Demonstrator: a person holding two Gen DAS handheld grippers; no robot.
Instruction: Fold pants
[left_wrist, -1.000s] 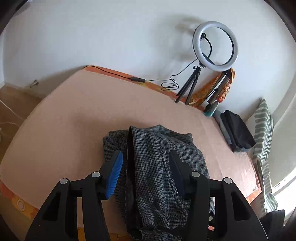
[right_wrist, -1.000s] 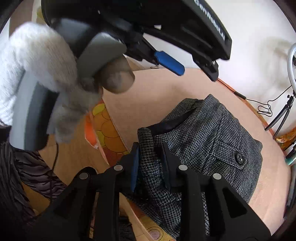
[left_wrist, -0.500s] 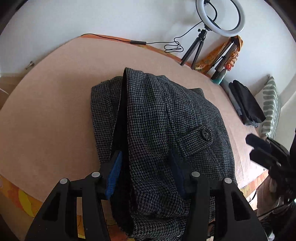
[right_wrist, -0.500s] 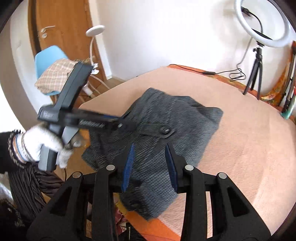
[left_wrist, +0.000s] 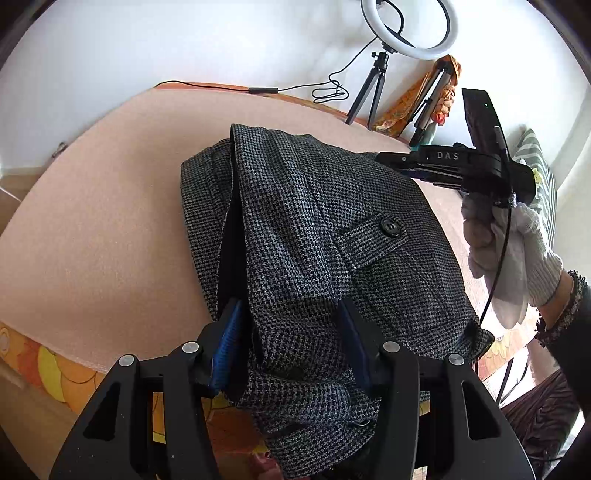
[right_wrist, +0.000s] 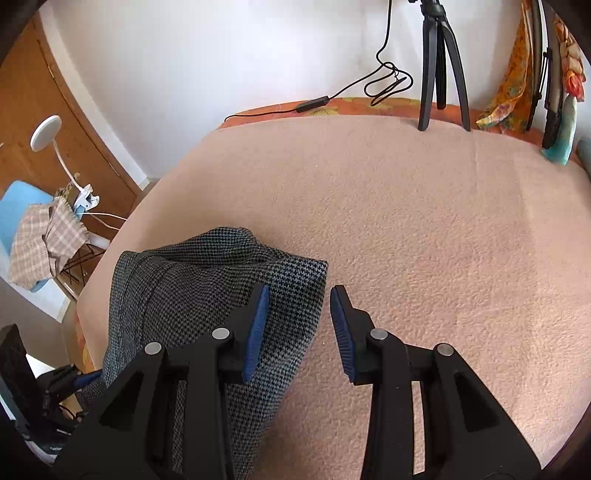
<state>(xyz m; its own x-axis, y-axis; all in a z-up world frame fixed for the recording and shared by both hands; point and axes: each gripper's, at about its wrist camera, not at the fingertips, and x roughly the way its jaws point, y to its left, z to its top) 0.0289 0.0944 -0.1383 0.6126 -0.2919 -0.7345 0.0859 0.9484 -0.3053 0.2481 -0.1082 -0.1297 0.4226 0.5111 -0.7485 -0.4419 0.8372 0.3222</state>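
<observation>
Bed (right_wrist: 424, 229): pink-beige nubbly cover over an orange floral base; carries everything listed; soft surface, likely to give under pressure

Pants (left_wrist: 314, 229): grey-black houndstooth weave, lying bunched and partly doubled on the near corner of the bed, one end spilling over the edge. Judged medium-weight, thick and soft, with enough body to hold a crease; not slippery, not fragile. Dark lining shows along a long open edge at the left side. Best hold is judged to be at seamed or doubled edges such as the waistband and hems, where layers stay together; a pinch in the middle of a panel would probably lift one layer only

Left tongs (left_wrist: 291, 347): spread wide, blue pads either side of a raised hump of the pants; cloth sits between them and touches at least the left pad, but no clamping shows, so counted as not gripping

Right tongs (right_wrist: 299, 321): parted, nothing between the pads; left pad over the far folded corner of the pants, right pad over bare bed. In the left view the same tool is held in a white-gloved hand (left_wrist: 506, 251) beside the pants, clear of them

Flap pocket with button (left_wrist: 388, 226): the only container on the item; flap lies down and buttoned, contents not visible; a stiffer patch likely to resist a fold line

Ring light on tripod (left_wrist: 406, 26): at the far edge of the bed, well apart
</observation>
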